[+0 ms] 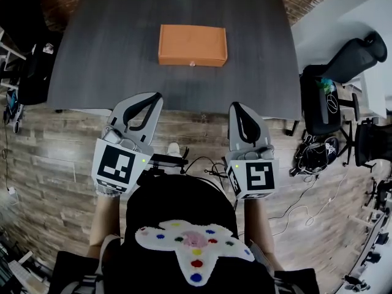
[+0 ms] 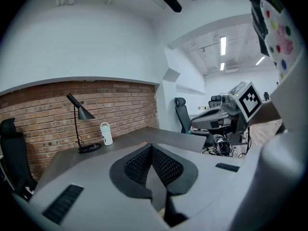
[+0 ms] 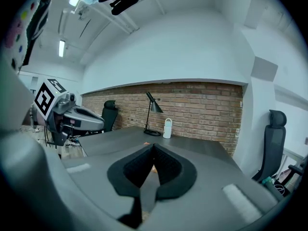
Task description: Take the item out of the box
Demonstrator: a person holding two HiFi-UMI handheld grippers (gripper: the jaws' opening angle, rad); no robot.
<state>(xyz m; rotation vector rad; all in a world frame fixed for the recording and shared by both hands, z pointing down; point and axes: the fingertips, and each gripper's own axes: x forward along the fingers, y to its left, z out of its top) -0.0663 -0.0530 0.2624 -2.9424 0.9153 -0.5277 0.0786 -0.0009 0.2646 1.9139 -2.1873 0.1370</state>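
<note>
Floor (image 1: pixel 61 164): wood planks are seen around and under the table; cables are strewn over them to the person's right.
Brick wall (image 3: pixel 192 105): a band of red brick is seen behind the far edge of the table, with plain white wall above it.
Table (image 1: pixel 110 60): a dark grey top is seen in front of the person, bare over most of its surface.
Office chair (image 1: pixel 343 60): a black chair is parked off the table's right end.
Box (image 1: pixel 192 44): an orange-brown cardboard box is set flat near the middle of the table, toward its far side. Its lid is shut, so the item inside cannot be seen.
Left gripper (image 2: pixel 151 147): it is held near the table's near edge, well apart from the box. Its jaws are clenched tip to tip and nothing is caught between them.
Right gripper (image 3: pixel 154 147): it is held beside the left one, likewise short of the box. Its jaws are pressed together and nothing is held.
Desk lamp (image 2: pixel 79 112): a thin black lamp is stood at the far edge of the table, by the brick.
Flask (image 2: pixel 106 134): a small white flask is stood upright just beside the lamp's base.
</note>
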